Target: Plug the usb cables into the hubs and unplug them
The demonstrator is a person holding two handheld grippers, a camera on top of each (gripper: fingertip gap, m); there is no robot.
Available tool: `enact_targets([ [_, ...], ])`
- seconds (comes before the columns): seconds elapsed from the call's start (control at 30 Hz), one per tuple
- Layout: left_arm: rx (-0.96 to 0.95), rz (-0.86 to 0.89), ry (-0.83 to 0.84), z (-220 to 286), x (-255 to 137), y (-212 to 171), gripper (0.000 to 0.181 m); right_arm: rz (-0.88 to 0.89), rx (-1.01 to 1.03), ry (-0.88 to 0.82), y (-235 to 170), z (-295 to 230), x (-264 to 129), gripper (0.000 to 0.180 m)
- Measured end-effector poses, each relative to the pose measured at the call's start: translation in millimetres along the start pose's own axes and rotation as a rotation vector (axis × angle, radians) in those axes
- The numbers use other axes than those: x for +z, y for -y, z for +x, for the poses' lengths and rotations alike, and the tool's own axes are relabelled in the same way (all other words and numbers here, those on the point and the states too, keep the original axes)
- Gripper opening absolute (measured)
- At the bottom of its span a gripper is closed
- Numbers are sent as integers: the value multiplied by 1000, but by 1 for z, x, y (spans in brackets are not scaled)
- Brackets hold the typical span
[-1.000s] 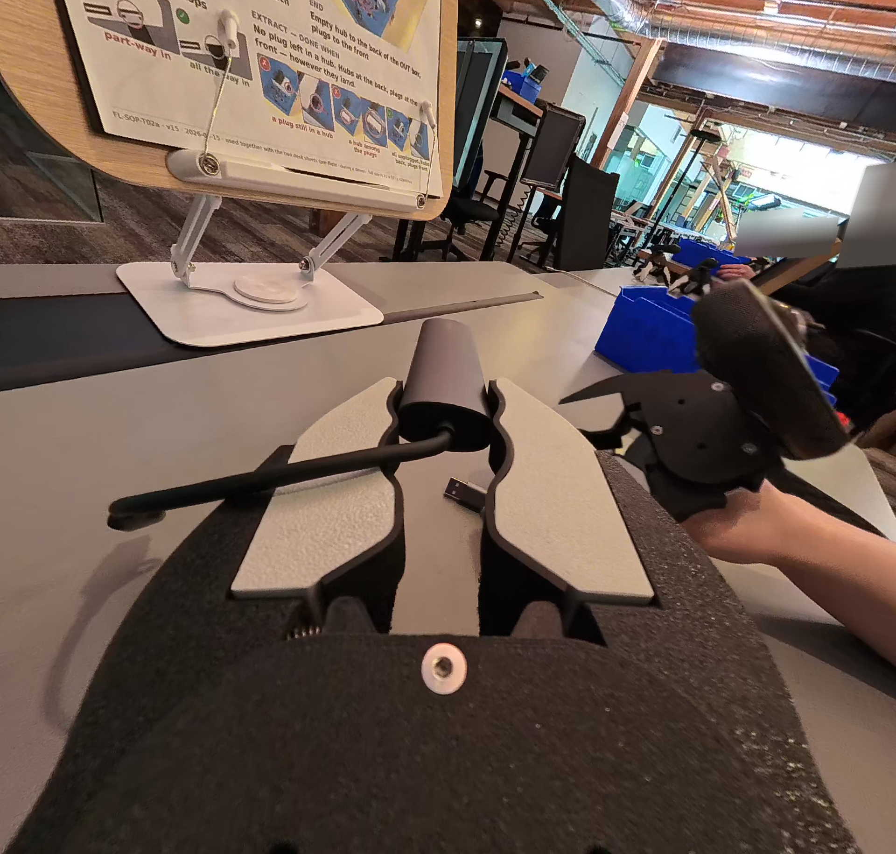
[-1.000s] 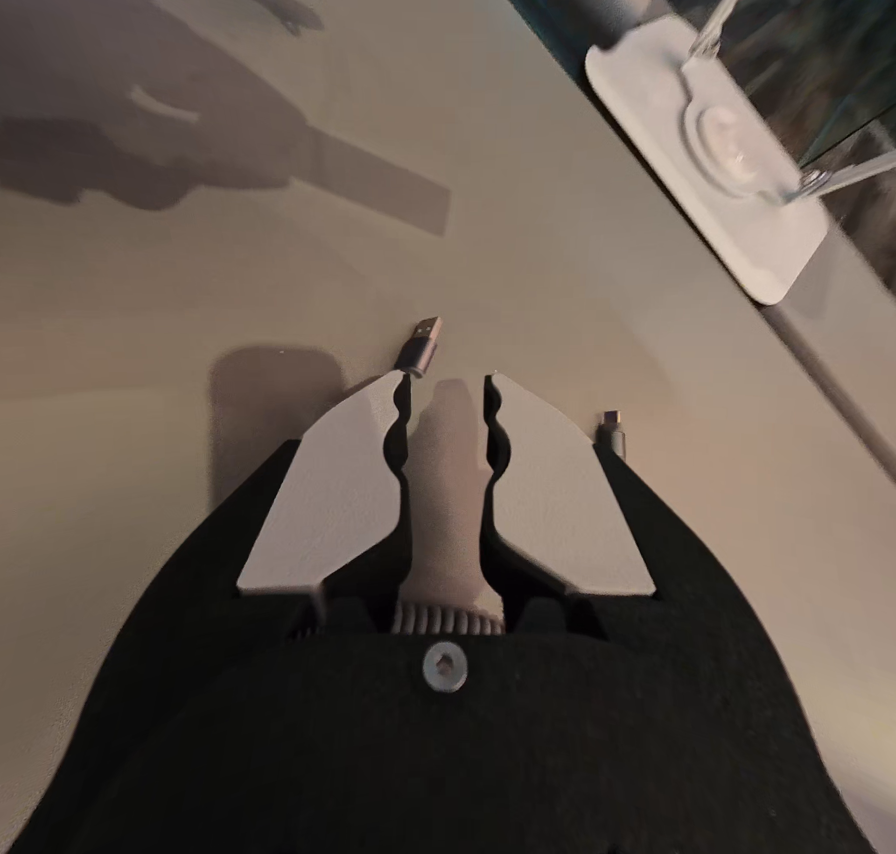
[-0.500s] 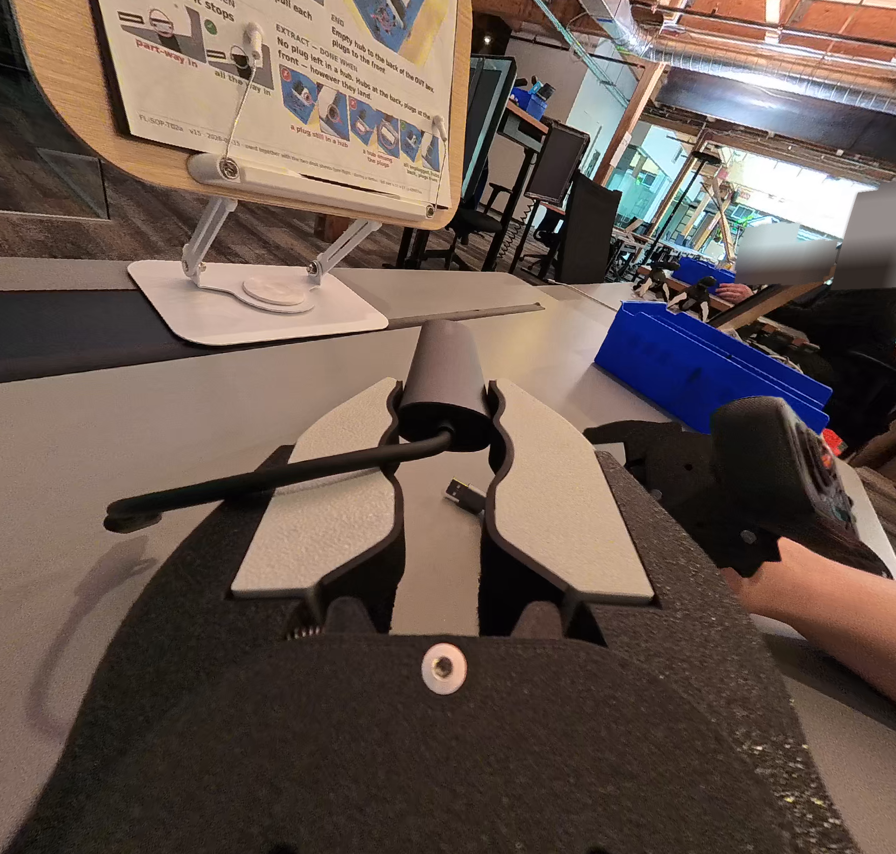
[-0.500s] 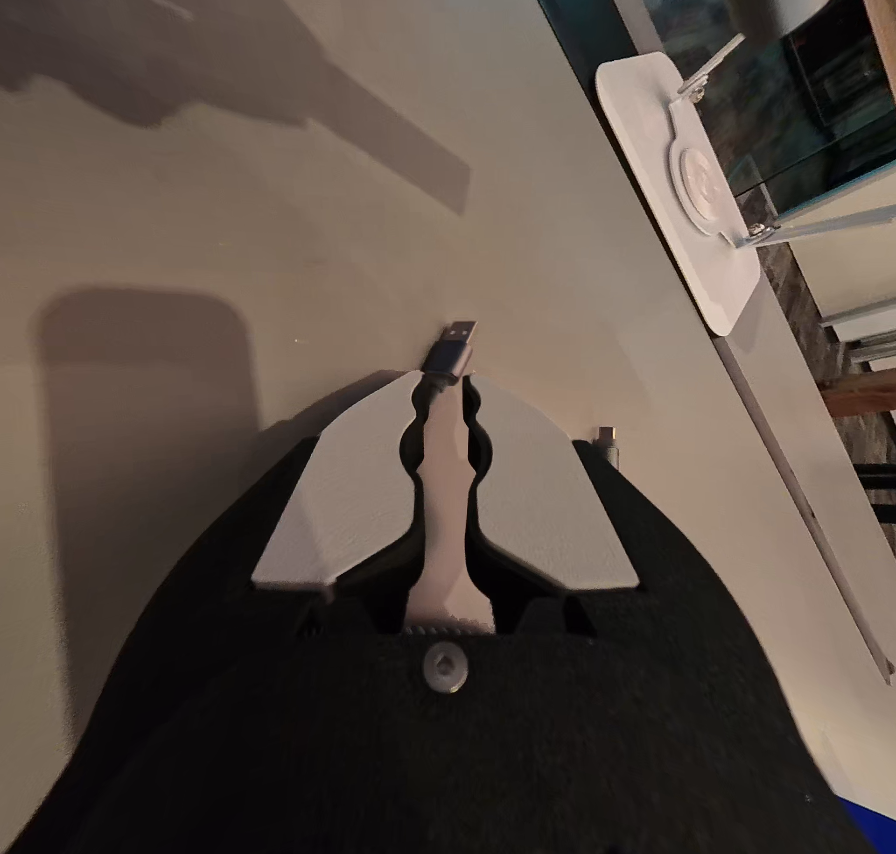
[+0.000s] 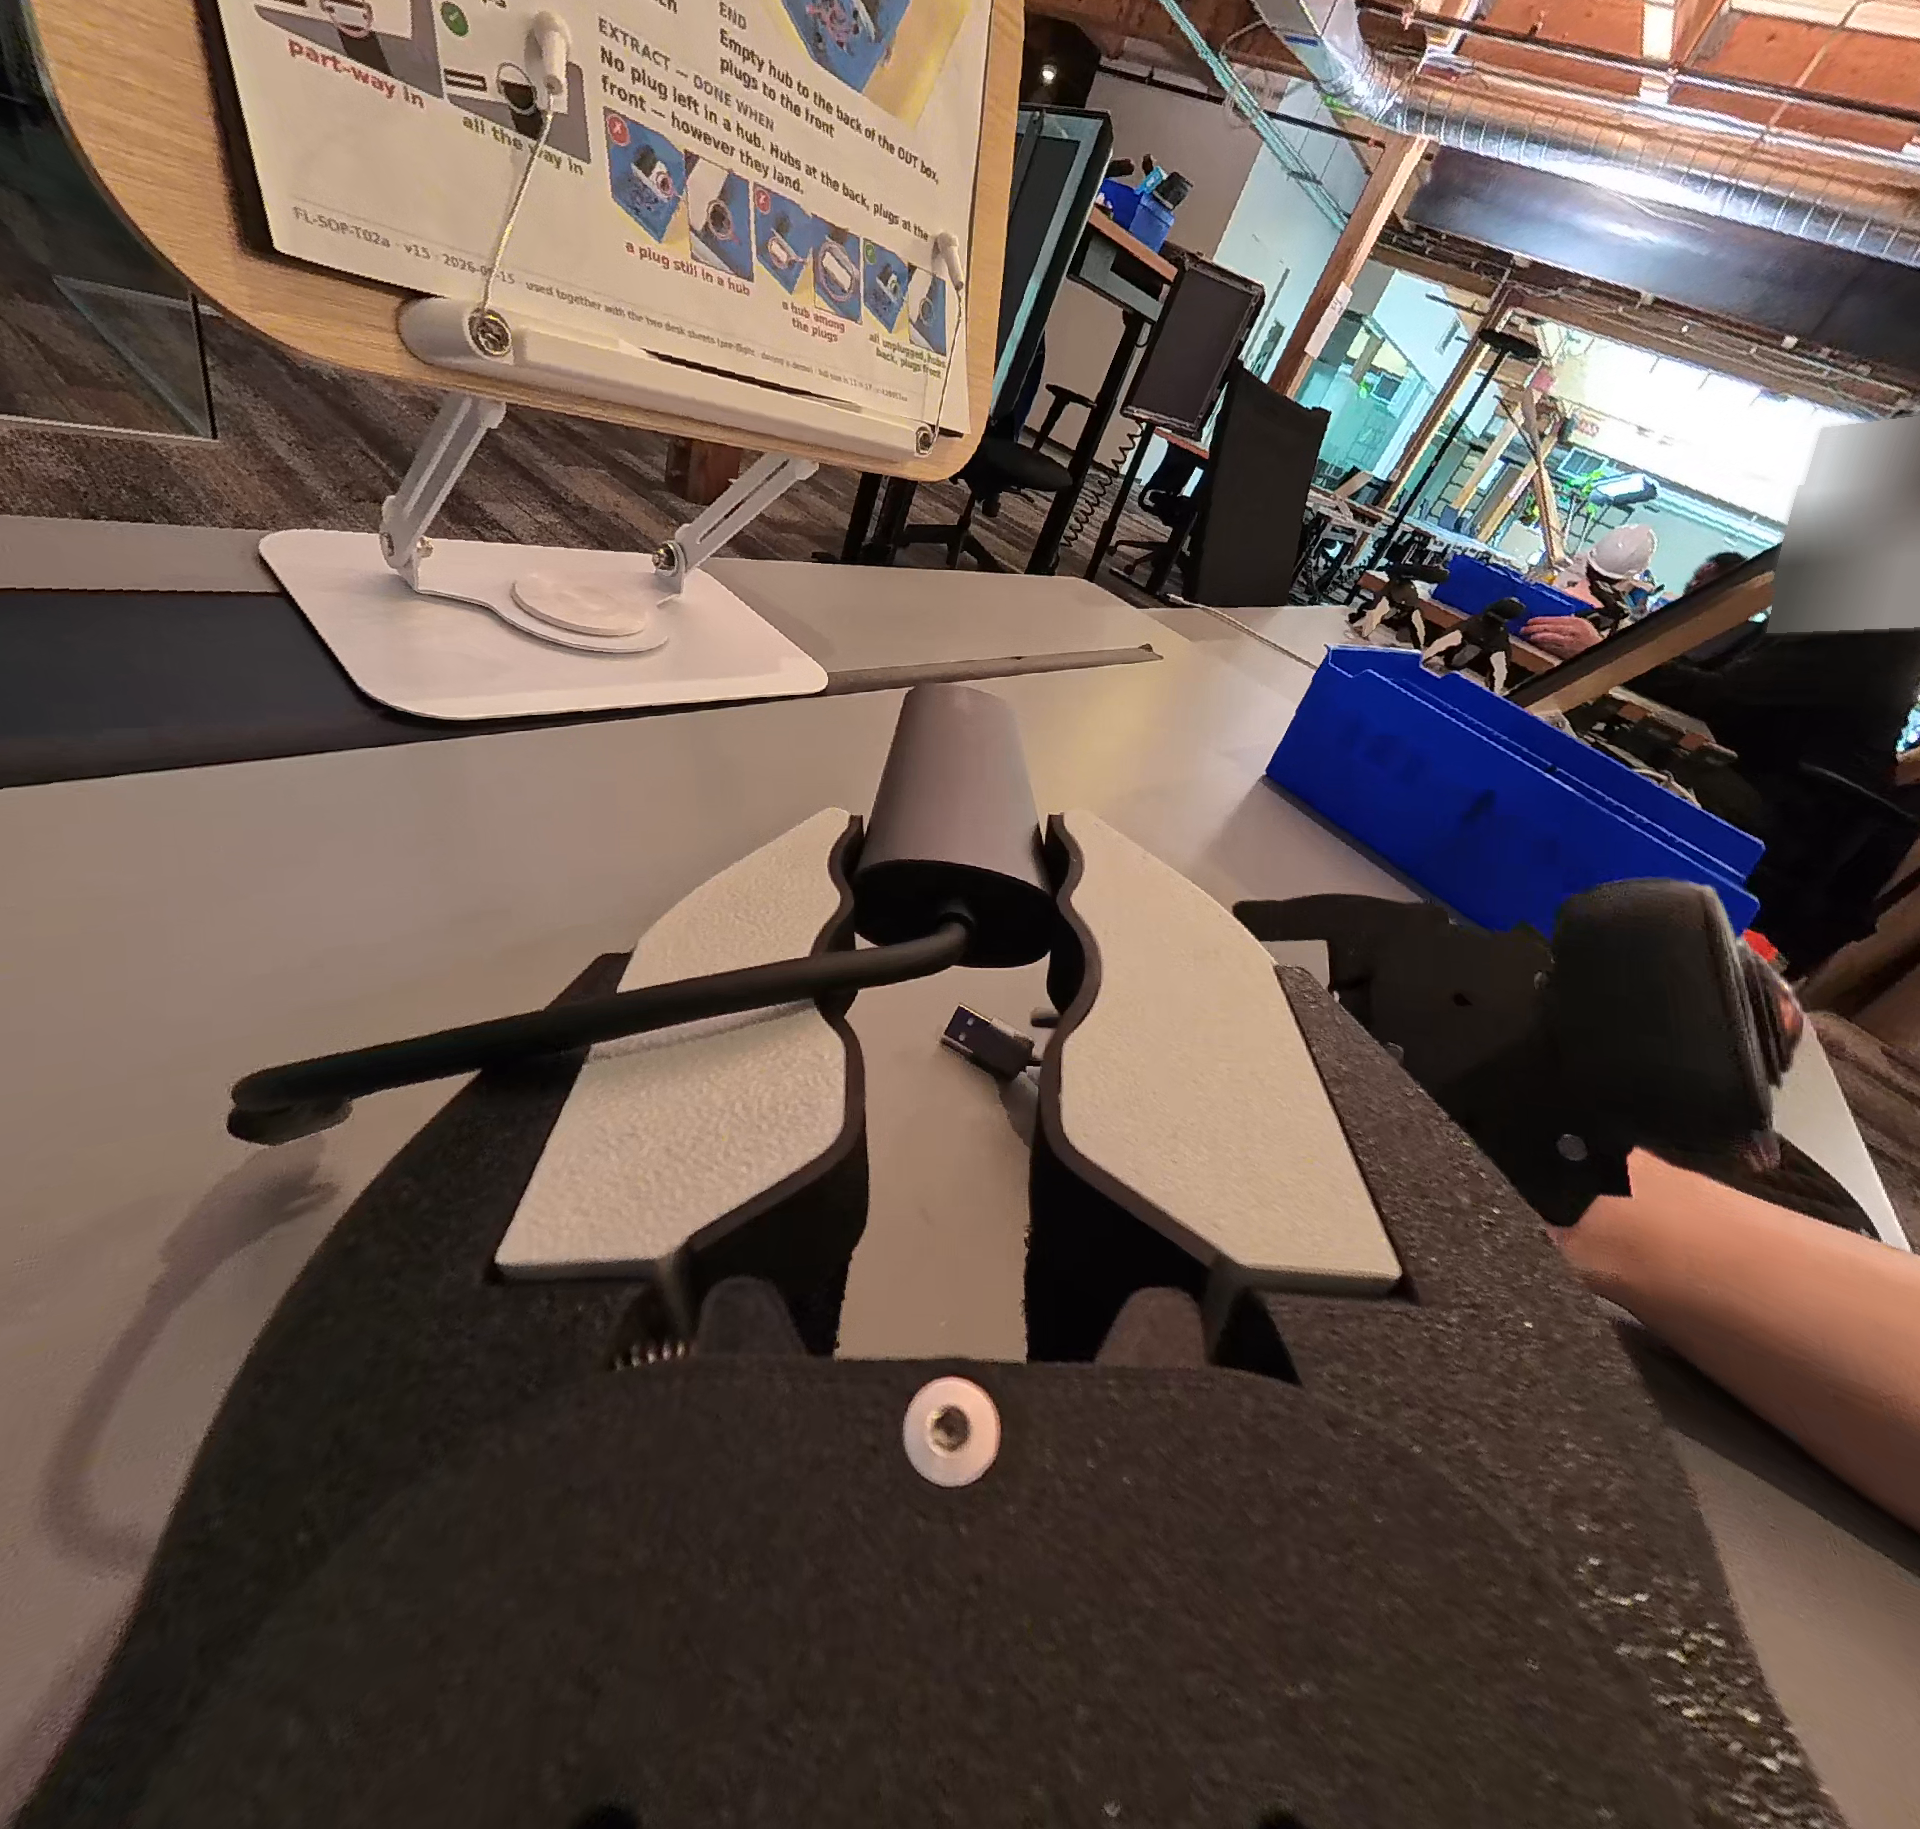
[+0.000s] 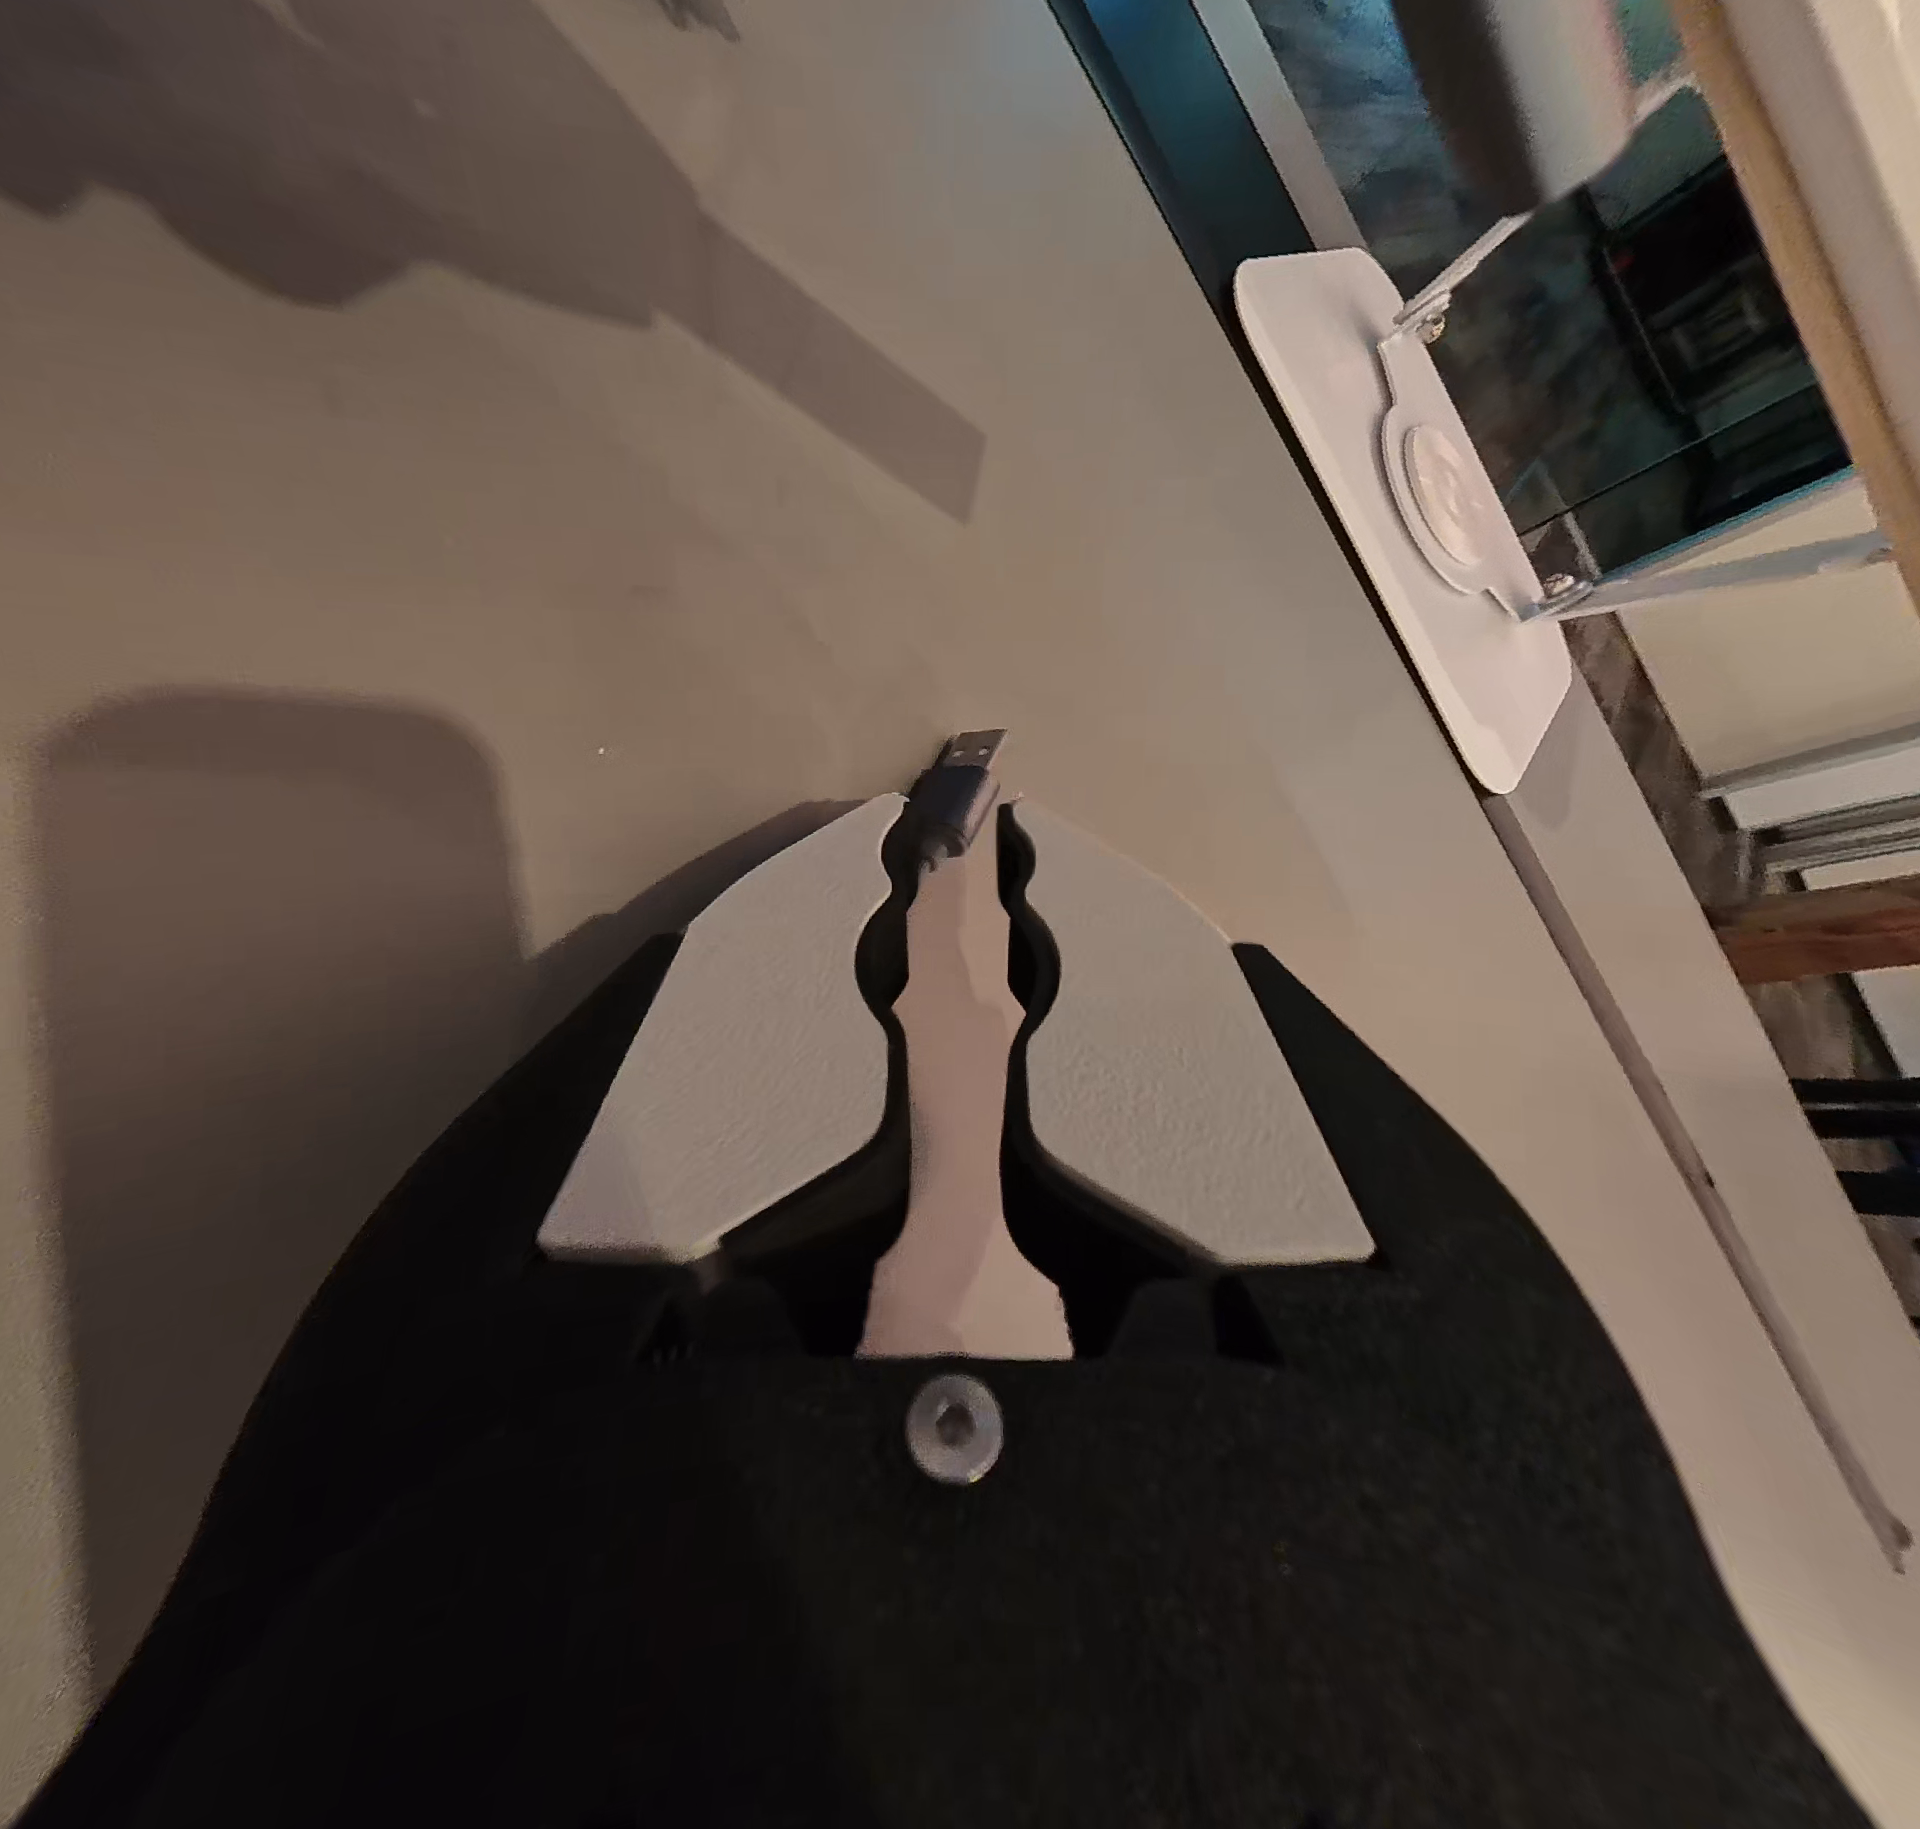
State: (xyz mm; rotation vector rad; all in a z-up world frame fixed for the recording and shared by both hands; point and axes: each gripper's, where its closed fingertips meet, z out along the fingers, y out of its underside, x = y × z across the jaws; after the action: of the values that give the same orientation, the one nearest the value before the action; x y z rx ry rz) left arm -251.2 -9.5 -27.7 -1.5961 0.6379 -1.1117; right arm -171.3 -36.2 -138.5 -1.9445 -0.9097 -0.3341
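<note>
Between the fingertips of the left gripper, a dark grey hub is sitting pinched above the grey table, its black cable trailing left; only this view is showing the blue bin and the instruction board. Over in the right wrist view, the right gripper is closing on a USB plug, jaws nearly together around it, though firm contact is not clear; the white stand base is lying well apart.

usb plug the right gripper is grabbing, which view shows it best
The right wrist view: the USB plug sits centred at the tips of the right gripper, its metal end poking out. The left wrist view shows only a plug lying on the table between the left gripper fingers, which hold the hub.
</note>
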Motion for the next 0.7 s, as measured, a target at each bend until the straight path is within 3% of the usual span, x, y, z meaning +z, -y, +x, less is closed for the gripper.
enact_targets([
  [0.3, -5, -6, 0, -1, 1, -1, 33, -71, 166, 133, -8, -4, 4, 0],
  [0.47, -11, -7, -2, -1, 1, -1, 33, -57, 158, 139, -7, -5, 3, 0],
  [0.7, -8, -16, 1, -1, 2, -3, 33, -66, 358, 191, -11, -3, 2, 6],
])
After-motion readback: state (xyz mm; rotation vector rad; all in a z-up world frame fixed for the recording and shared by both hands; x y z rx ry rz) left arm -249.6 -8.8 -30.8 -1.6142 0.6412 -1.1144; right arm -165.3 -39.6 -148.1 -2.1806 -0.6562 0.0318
